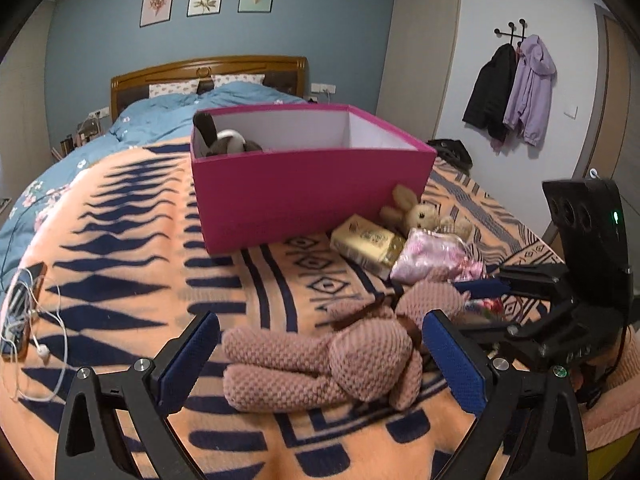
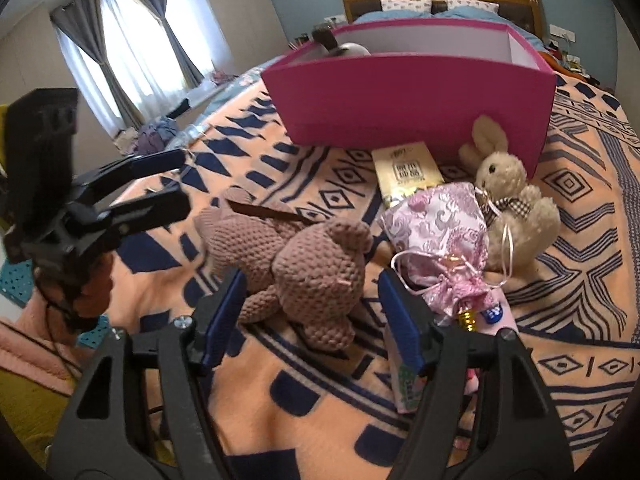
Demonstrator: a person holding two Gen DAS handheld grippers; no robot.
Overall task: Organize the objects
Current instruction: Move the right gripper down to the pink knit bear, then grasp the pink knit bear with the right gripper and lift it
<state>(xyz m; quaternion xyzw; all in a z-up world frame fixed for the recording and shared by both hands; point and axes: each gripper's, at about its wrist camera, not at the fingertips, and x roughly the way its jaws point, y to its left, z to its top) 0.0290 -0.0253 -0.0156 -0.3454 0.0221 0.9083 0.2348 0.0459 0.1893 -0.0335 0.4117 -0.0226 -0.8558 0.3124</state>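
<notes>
A pink knitted bear [image 1: 320, 360] [image 2: 304, 252] lies flat on the orange patterned blanket [image 1: 132, 264]. My left gripper [image 1: 322, 364] stands wide open around its body, pads just clear of it. My right gripper [image 2: 312, 318] is open too, with the bear's head between its blue pads. Each view shows the other gripper from the side: the right gripper [image 1: 476, 306], the left gripper [image 2: 168, 182]. Behind stands an open magenta box [image 1: 312, 192] [image 2: 400, 100] with a grey plush [image 1: 224, 140] inside. A beige bunny [image 2: 508, 192], a gold packet [image 2: 408, 172] and a pink brocade pouch [image 2: 440, 232] lie before it.
A phone with white earphones [image 1: 24, 312] lies near the blanket's left edge. A small carton [image 2: 404, 384] and a gold-capped item [image 2: 468, 318] sit beside my right finger. The blue duvet [image 1: 160, 120] and wooden headboard [image 1: 208, 68] lie beyond the box.
</notes>
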